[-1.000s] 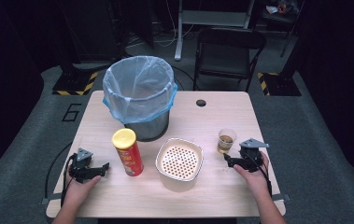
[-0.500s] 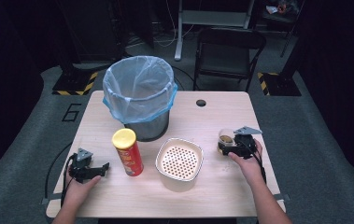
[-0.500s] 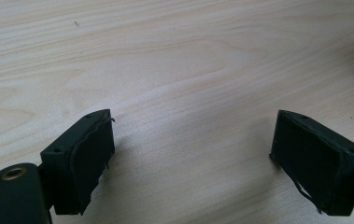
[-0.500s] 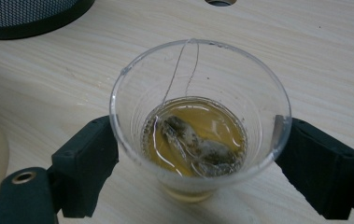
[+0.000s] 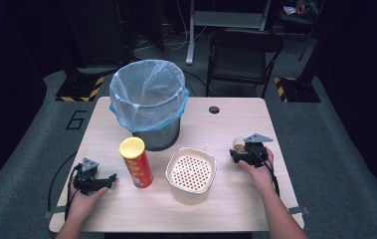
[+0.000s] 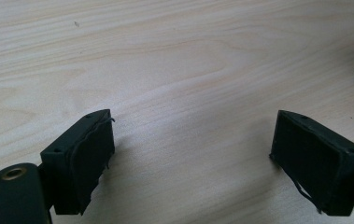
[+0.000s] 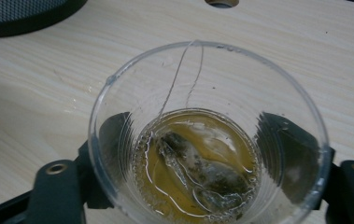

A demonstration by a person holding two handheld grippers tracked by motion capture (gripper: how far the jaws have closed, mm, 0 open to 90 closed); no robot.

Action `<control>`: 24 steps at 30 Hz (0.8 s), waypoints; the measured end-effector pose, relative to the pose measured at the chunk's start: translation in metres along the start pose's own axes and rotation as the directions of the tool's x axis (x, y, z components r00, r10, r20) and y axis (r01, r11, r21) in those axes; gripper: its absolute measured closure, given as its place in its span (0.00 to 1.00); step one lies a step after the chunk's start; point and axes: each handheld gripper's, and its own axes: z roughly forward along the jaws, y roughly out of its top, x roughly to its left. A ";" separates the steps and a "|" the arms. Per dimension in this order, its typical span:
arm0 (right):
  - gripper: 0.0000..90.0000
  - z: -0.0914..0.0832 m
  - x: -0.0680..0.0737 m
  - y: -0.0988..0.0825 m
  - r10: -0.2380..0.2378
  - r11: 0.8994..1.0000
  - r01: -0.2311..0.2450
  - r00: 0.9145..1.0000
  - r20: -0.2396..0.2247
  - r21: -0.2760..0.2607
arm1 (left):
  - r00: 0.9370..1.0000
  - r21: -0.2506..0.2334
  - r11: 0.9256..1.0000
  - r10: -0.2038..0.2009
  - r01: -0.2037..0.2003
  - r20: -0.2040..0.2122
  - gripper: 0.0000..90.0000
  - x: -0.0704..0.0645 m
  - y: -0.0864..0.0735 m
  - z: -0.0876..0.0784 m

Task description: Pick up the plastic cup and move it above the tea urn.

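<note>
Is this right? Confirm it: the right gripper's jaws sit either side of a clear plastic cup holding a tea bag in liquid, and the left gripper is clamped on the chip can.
Not quite. In the left gripper view the left gripper is open over bare table, with nothing between its jaws; the chip can stands apart from it. The right gripper does straddle the clear plastic cup with the tea bag.

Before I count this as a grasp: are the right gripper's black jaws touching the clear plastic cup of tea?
Cannot tell. In the right gripper view the jaws flank the clear plastic cup closely, but contact isn't plain.
</note>
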 end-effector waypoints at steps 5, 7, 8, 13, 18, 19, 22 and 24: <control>0.31 -0.001 0.000 -0.003 0.004 1.000 -0.004 1.000 -0.007 -0.024 | 1.000 0.001 1.000 0.009 -0.009 -0.003 0.14 0.001 0.000 0.000; 0.31 -0.001 -0.001 -0.005 -0.003 0.999 0.003 1.000 -0.008 -0.037 | 1.000 0.000 1.000 0.009 -0.009 -0.003 0.14 0.001 0.000 0.000; 0.31 -0.001 -0.001 -0.006 -0.003 0.999 0.002 1.000 -0.009 -0.048 | 1.000 0.000 1.000 0.009 -0.009 -0.003 0.14 0.001 0.000 0.000; 0.31 -0.003 -0.002 -0.006 -0.038 0.997 0.038 0.999 -0.001 -0.062 | 1.000 -0.001 1.000 0.008 -0.008 -0.003 0.14 0.000 0.000 0.000; 0.33 -0.005 -0.001 -0.006 -0.058 0.996 0.057 0.998 -0.015 -0.069 | 1.000 -0.001 1.000 0.008 -0.008 -0.003 0.14 0.000 0.000 0.000; 0.33 -0.006 0.000 -0.005 -0.067 0.995 0.065 0.998 -0.021 -0.077 | 1.000 -0.001 1.000 0.009 -0.009 -0.003 0.14 0.001 0.000 0.000; 0.32 -0.009 0.001 -0.004 -0.085 0.992 0.084 0.996 -0.013 -0.090 | 1.000 0.001 1.000 0.007 -0.007 -0.002 0.14 0.000 0.000 0.000; 0.32 -0.010 0.001 -0.003 -0.090 0.991 0.089 0.996 -0.010 -0.101 | 1.000 0.005 1.000 0.008 -0.008 -0.002 0.14 0.001 0.001 0.000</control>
